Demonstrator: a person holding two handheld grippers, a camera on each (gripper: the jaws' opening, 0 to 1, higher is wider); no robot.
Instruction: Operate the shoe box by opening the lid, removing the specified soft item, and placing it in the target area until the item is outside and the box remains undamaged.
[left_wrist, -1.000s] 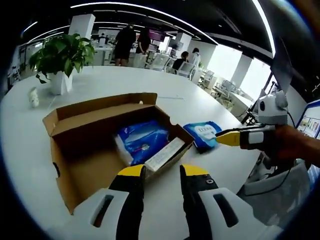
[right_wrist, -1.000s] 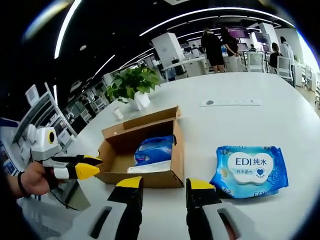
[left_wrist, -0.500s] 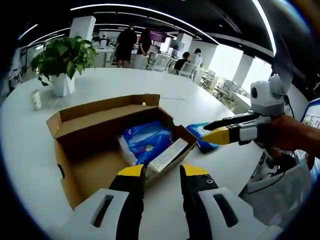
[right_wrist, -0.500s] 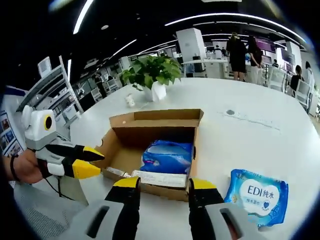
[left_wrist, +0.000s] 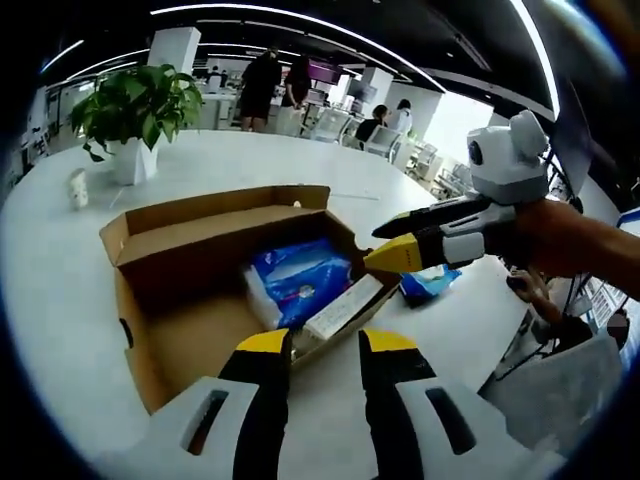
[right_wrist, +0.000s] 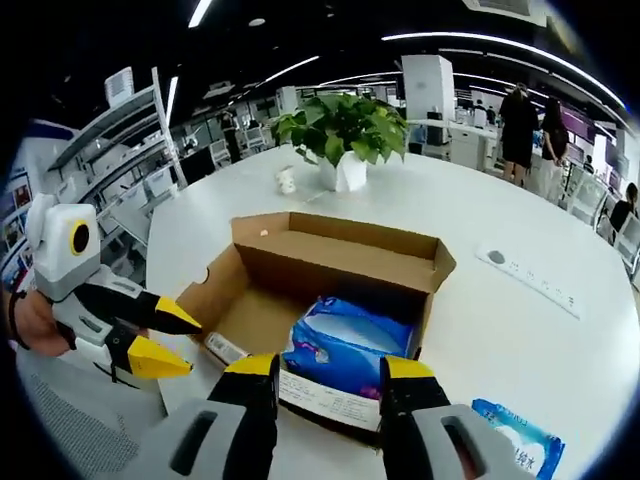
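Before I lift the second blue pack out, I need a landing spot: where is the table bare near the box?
Bare white table lies right of the cardboard box, between it, the power strip and the blue wipes pack already outside. More bare table stretches between the box's rear flap and the potted plant. It is crowded at the near wall, where both the left gripper and right gripper sit.

Left gripper (left_wrist: 325, 345) reaches forward in the left gripper view, its 2 yellow-tipped jaws standing apart with a clear gap. Right gripper (left_wrist: 388, 245) comes in from the right there, jaws parted, tips pointing left, and a hand (left_wrist: 560, 245) grips it behind. In the right gripper view, the right gripper's jaws are spread too, and the left one sits low at the left, jaws splayed.
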